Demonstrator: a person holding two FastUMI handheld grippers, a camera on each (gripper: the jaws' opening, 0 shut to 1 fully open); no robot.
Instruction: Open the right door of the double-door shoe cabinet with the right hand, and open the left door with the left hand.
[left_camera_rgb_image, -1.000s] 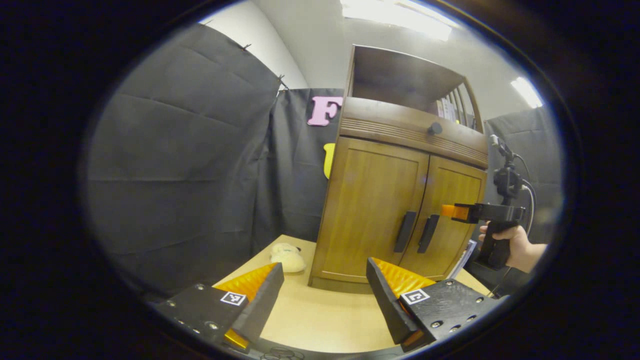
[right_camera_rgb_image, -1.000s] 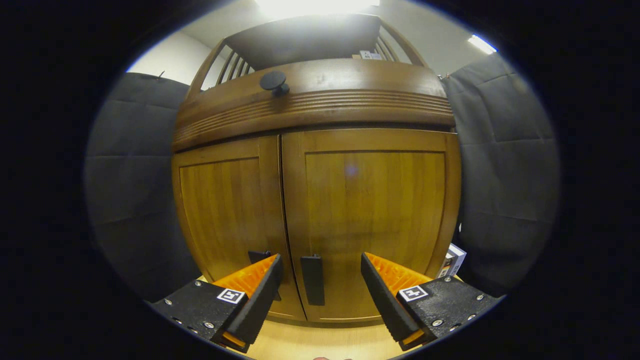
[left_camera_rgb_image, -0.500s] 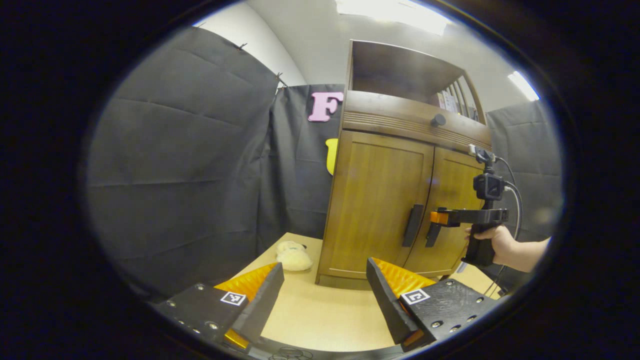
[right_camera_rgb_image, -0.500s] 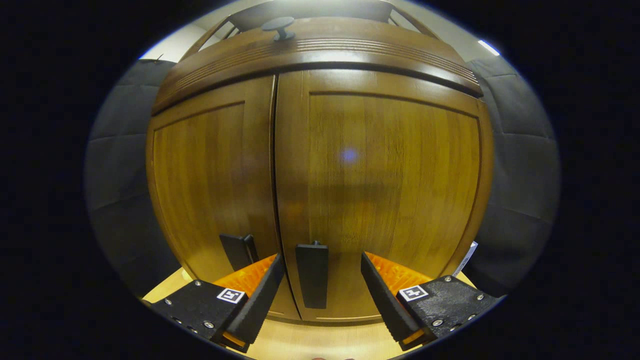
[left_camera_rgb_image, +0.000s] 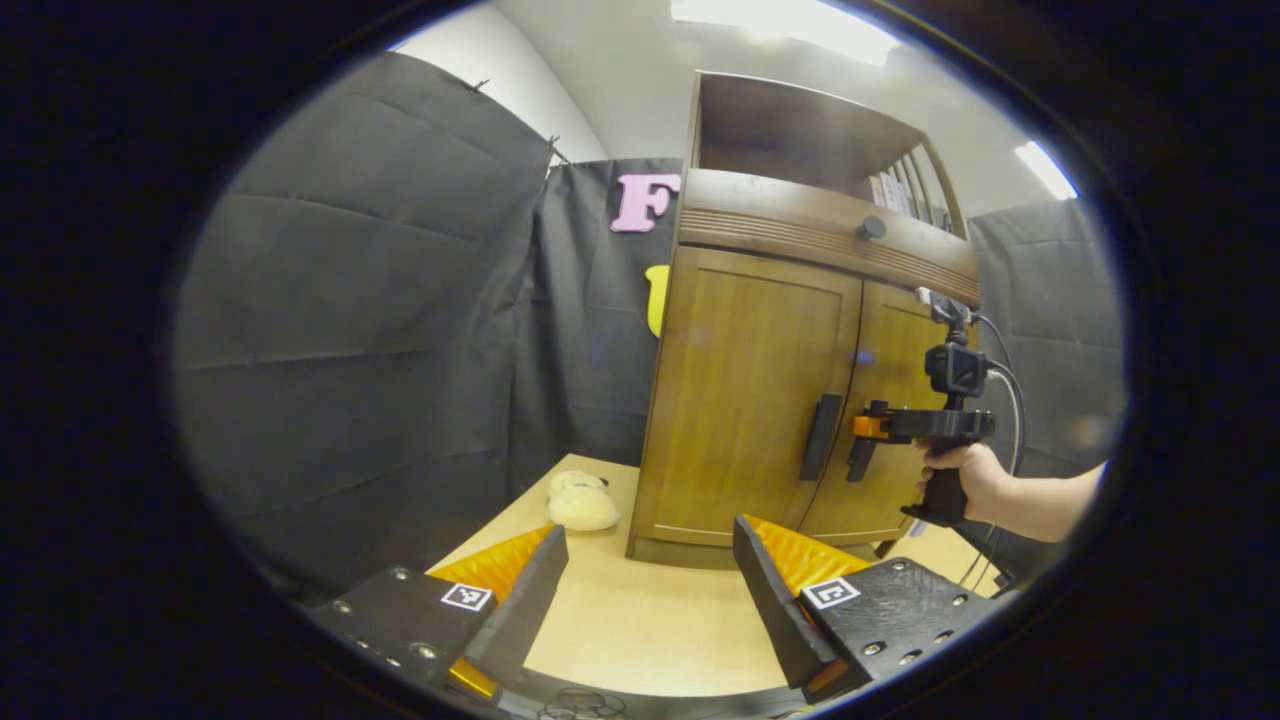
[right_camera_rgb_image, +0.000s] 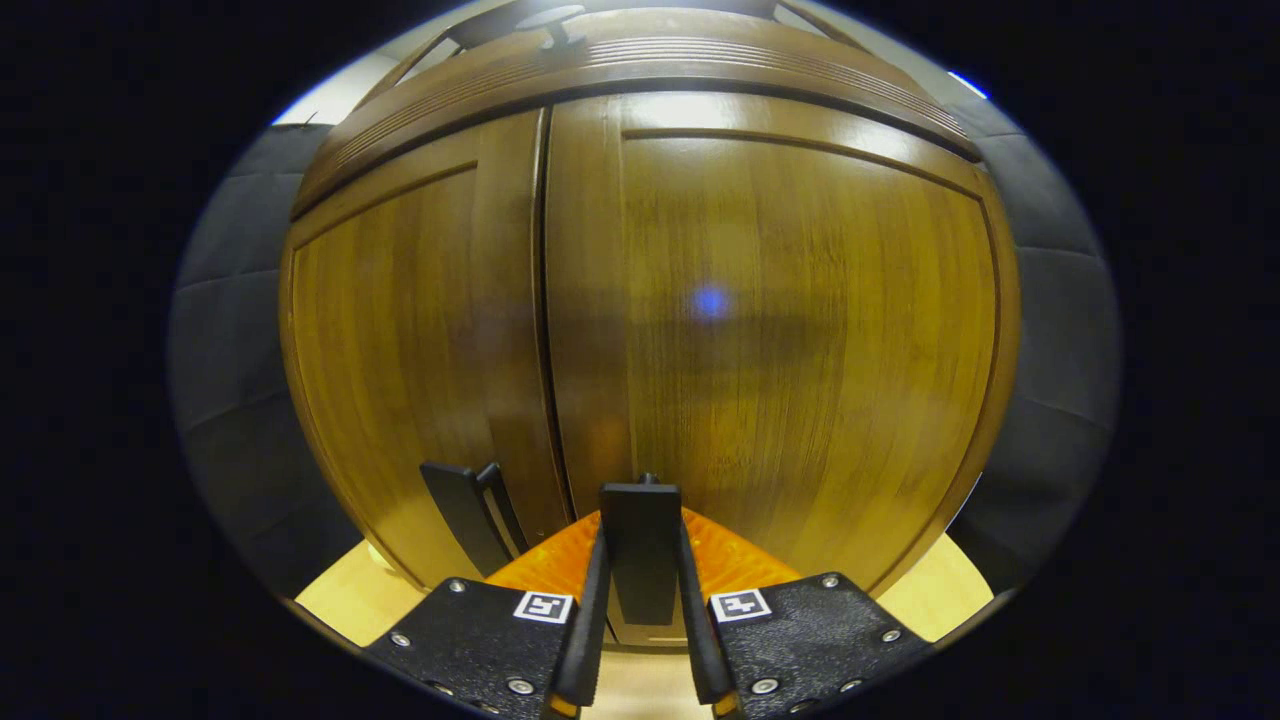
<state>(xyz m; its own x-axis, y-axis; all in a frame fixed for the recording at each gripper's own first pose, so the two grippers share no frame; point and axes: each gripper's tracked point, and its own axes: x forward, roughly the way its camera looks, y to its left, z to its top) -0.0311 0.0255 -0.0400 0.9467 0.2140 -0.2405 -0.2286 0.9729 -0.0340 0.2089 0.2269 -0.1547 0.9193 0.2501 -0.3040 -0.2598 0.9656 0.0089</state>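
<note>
Closing in over the last second, the right gripper (right_camera_rgb_image: 640, 655) has pushed up to the cabinet front and drawn its spread fingers together onto the right door's handle (right_camera_rgb_image: 641, 545).

Left gripper view first. The left gripper (left_camera_rgb_image: 650, 590) hangs back over the pale table (left_camera_rgb_image: 640, 625), fingers spread wide with nothing between them, well apart from the shoe cabinet (left_camera_rgb_image: 800, 330). That looks like waiting its turn, since its door comes second. From here the cabinet stands on the table's far side, both doors flush and shut. The left door (left_camera_rgb_image: 745, 390) carries a dark vertical handle (left_camera_rgb_image: 820, 450) near the centre seam. Farther off, a hand (left_camera_rgb_image: 960, 480) holds the right gripper (left_camera_rgb_image: 868, 428) level against the right door (left_camera_rgb_image: 900, 420), fingertips at its handle. A small cream plush thing (left_camera_rgb_image: 578, 503) lies on the table beside the cabinet's left corner.

Now the right gripper view. The fingers pinch the right door's handle from both sides, the dark bar standing upright between the pads. Gripping it across its width gives a firm hold for a pull toward the person, I'd judge. The right door (right_camera_rgb_image: 780, 330) is glossy brown wood with a recessed panel, closed tight against the seam. The left door's handle (right_camera_rgb_image: 465, 510) sits just beside, untouched. A round knob (right_camera_rgb_image: 550, 20) shows on the ribbed band above.
</note>
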